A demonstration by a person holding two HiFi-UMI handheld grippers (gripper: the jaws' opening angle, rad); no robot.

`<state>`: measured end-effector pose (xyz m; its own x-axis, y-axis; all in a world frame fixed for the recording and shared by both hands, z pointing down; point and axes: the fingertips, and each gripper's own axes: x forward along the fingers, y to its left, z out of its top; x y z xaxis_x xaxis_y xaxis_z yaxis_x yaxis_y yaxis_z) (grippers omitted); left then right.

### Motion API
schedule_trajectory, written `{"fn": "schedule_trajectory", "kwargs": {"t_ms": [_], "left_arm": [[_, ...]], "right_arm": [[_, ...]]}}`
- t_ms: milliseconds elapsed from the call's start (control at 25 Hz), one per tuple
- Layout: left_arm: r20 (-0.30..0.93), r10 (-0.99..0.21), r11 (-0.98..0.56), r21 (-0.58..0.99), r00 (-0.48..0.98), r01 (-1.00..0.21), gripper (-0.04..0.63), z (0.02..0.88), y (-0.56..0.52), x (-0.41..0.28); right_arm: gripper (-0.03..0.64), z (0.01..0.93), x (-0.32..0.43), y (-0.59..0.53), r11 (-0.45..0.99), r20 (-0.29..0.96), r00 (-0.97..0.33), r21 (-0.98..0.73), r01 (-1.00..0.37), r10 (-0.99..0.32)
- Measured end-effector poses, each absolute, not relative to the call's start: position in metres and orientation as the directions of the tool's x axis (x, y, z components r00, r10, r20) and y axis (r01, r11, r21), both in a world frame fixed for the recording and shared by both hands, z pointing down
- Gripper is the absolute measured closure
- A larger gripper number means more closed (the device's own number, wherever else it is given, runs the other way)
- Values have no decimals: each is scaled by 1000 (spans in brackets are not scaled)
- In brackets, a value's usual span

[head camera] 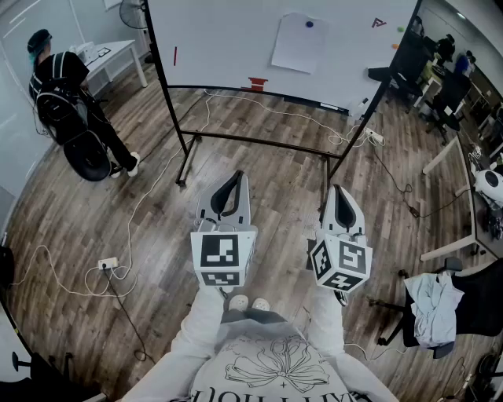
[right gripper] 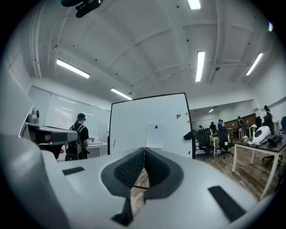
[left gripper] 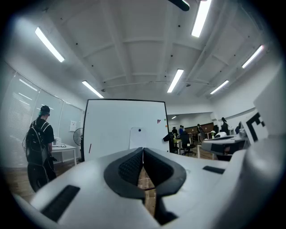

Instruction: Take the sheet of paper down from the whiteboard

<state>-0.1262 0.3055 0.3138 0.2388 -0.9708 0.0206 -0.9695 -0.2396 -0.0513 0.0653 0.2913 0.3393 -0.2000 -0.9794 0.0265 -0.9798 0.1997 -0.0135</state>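
Note:
A white sheet of paper (head camera: pixel 299 42) hangs on the whiteboard (head camera: pixel 228 39), pinned by a dark round magnet (head camera: pixel 309 23) near its top edge. It also shows as the sheet of paper (left gripper: pixel 137 137) and the sheet of paper (right gripper: pixel 154 136) in the gripper views, small and well ahead. My left gripper (head camera: pixel 233 181) and right gripper (head camera: pixel 339 192) are held level side by side, some way back from the board, both pointing at it. Both are shut with nothing between the jaws.
The whiteboard stands on a black wheeled frame (head camera: pixel 185 149) with cables (head camera: pixel 259 106) on the wood floor below. A person with a backpack (head camera: pixel 67 98) stands at the left by a white table (head camera: pixel 110 55). Desks, chairs (head camera: pixel 440 310) and people are at the right.

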Motion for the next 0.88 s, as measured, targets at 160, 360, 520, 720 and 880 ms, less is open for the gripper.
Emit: {"fn": "schedule_trajectory", "kwargs": {"t_ms": [160, 360, 520, 720, 880], "left_arm": [[18, -970, -242, -53, 242, -969, 589, 312, 304, -123], [20, -972, -233, -51, 232, -971, 589, 312, 301, -124], [25, -976, -217, -47, 216, -975, 589, 317, 298, -122], [25, -983, -185, -39, 184, -982, 589, 325, 296, -117], [38, -985, -170, -30, 169, -985, 589, 333, 292, -113]], "right_arm": [[612, 338, 68, 289, 199, 26, -200, -19, -980, -979], [612, 338, 70, 285, 201, 22, -201, -28, -979, -979], [611, 340, 73, 282, 210, 15, -211, -42, -977, -977], [611, 347, 80, 279, 227, 24, -228, -27, -974, -973], [611, 357, 87, 273, 238, 43, -239, -28, -971, -970]]}}
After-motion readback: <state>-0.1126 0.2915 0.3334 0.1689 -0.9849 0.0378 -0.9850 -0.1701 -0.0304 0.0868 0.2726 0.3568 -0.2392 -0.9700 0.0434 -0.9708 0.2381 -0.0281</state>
